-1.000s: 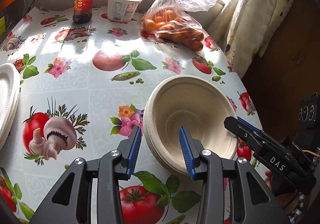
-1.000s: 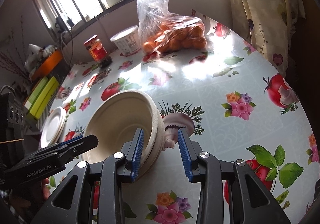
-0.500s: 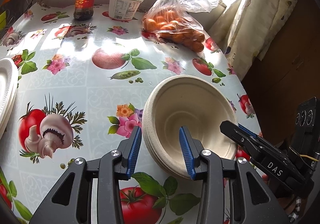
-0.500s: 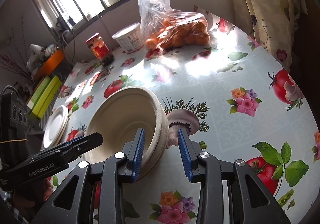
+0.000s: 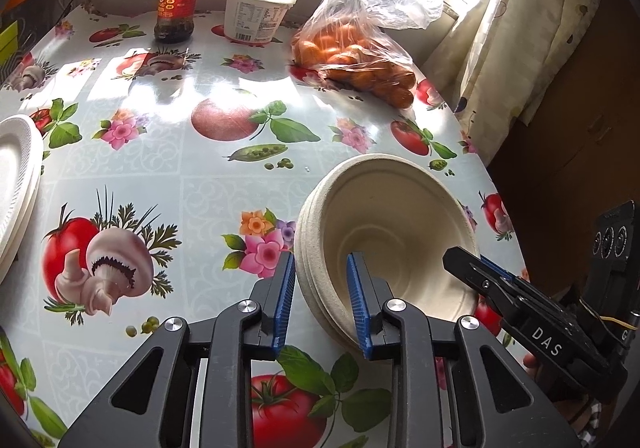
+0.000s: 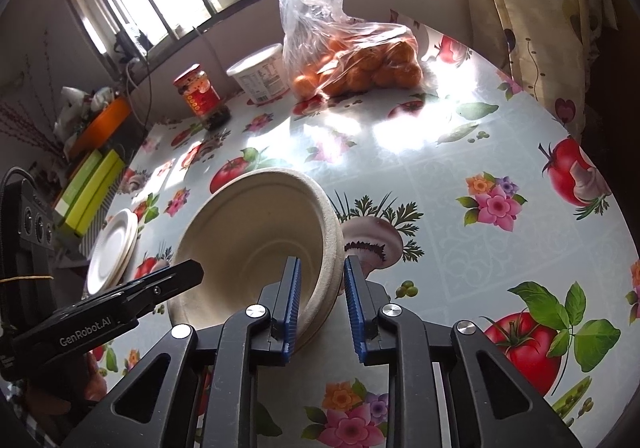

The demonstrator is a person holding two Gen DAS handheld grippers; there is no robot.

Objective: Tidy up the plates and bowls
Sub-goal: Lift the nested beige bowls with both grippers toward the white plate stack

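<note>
A stack of beige bowls (image 5: pixel 384 232) sits near the table's (image 5: pixel 168 167) right edge. The left gripper (image 5: pixel 320 300) and the right gripper (image 6: pixel 320 300) have just been closing, each pinching an opposite side of the stack's rim. White plates (image 5: pixel 16 183) are already piled at the left edge. The bowls seemingly remain to be moved.

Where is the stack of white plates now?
In the left wrist view the stack of white plates lies at the left edge of the table, well left of the bowls.
</note>
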